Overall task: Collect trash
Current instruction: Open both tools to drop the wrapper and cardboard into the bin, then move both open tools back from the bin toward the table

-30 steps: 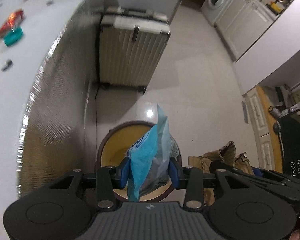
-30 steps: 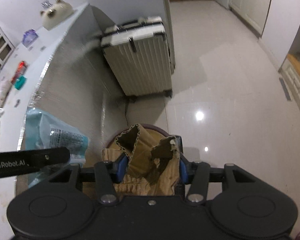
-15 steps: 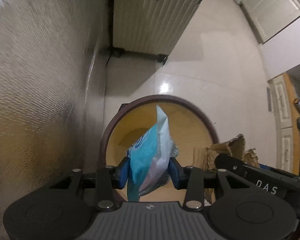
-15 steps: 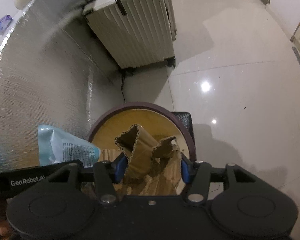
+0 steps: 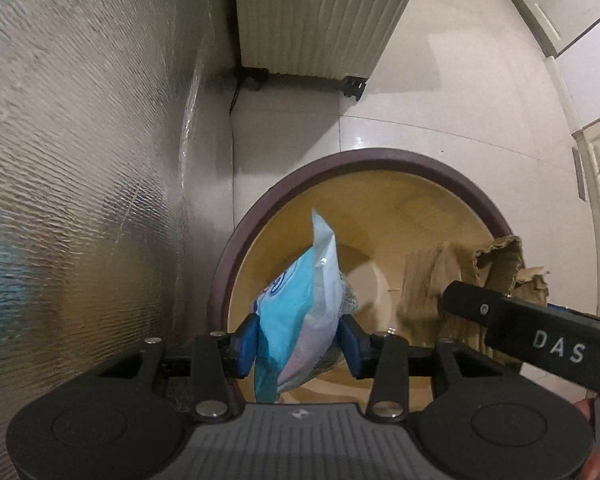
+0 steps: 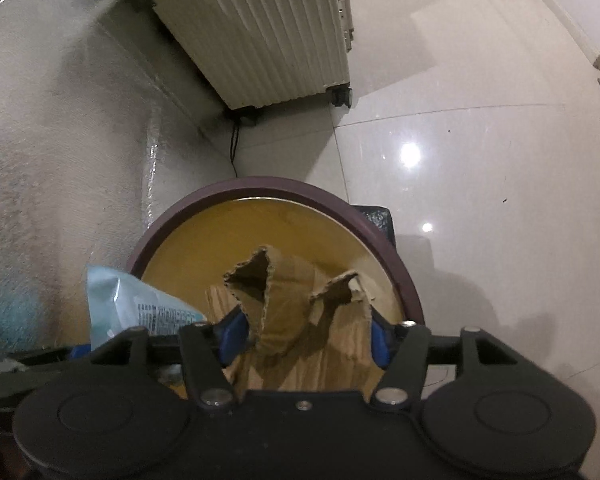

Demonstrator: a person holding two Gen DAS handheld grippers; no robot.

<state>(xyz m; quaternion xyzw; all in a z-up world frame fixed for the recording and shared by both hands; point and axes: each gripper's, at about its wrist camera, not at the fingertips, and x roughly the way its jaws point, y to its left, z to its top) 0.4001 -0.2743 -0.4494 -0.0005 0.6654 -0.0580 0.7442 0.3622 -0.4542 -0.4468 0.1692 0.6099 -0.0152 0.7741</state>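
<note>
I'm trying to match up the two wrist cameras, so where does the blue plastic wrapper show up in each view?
Left wrist: the blue plastic wrapper sits low centre, between the left gripper fingers as its jaws open, over the bin.
Right wrist: the wrapper pokes in at lower left, beside the torn cardboard.
Shared landmark: the round bin's dark rim, with the ribbed white suitcase behind it.

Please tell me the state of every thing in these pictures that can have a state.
Left gripper: jaws opening, blue plastic packet between them.
Right gripper: jaws opening, torn cardboard between them.
Trash bin: uncovered, bottom bare.
Suitcase: upright, closed.
</note>
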